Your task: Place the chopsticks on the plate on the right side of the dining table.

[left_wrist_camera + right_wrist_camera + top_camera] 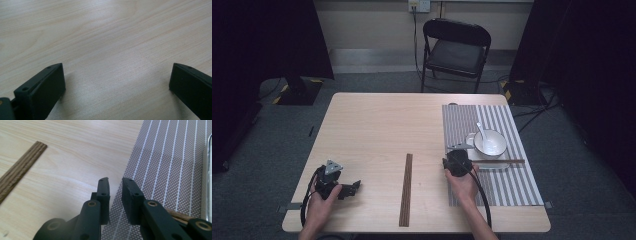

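Observation:
My left gripper (354, 187) lies low over the table's near left, held in a hand, jaws pointing right. In the left gripper view it (117, 87) stands wide open over bare wood. My right gripper (457, 155) sits at the left edge of a striped placemat (512, 185). In the right gripper view its jaws (115, 180) stand almost together with a thin gap and nothing between them. A brown chopstick (178, 215) peeks out beneath the right jaw. Chopsticks (507, 160) lie across the front of a white plate (484, 166).
A white bowl (490, 142) with a white spoon (482, 131) stands on the plate. A long wooden strip (406, 190) lies lengthwise at the table's middle, also at the left (20, 175). A black folding chair (457, 50) stands beyond the far edge.

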A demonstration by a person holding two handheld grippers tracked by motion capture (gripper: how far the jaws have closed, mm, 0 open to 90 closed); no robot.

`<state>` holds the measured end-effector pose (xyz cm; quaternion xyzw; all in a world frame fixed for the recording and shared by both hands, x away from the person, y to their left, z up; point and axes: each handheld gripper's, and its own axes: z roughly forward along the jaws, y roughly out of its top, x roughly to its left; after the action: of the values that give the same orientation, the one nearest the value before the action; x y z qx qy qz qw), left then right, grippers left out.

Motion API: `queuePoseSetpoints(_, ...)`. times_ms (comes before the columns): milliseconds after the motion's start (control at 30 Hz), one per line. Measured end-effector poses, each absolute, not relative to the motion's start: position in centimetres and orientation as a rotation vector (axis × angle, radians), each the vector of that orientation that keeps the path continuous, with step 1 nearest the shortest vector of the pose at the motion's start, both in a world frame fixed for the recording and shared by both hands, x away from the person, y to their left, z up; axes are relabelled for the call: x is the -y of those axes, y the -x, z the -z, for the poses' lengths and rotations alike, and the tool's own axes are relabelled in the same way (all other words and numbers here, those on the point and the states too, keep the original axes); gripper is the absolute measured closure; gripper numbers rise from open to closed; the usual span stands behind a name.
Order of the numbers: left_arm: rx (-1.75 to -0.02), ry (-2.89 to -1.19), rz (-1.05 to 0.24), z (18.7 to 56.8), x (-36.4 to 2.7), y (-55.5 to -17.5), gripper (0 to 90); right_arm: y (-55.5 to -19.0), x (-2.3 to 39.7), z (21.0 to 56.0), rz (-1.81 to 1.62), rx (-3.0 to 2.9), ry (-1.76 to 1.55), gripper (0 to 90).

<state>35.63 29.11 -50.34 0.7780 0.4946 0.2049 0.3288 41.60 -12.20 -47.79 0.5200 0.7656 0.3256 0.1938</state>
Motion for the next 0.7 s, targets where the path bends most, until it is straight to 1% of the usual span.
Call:
queuePoseSetpoints(167,-1.294,-2.036,-0.536,50.3,-29.1,-35.6,0.0,-40.6,12.8,46.8,-0.928,-2.155,-1.428,73.6)
queuePoseSetpoints(367,-1.294,-2.036,-0.536,50.3,-29.1,-35.6,0.0,-39.5,15.6,45.9,-0.923,-2.122,-1.439,73.1)
queuePoseSetpoints(700,-1.294,-2.036,-0.536,50.3,-29.1,-35.6,0.0,-38.6,20.5,46.3,-0.844,-2.070,-1.500,78.0)
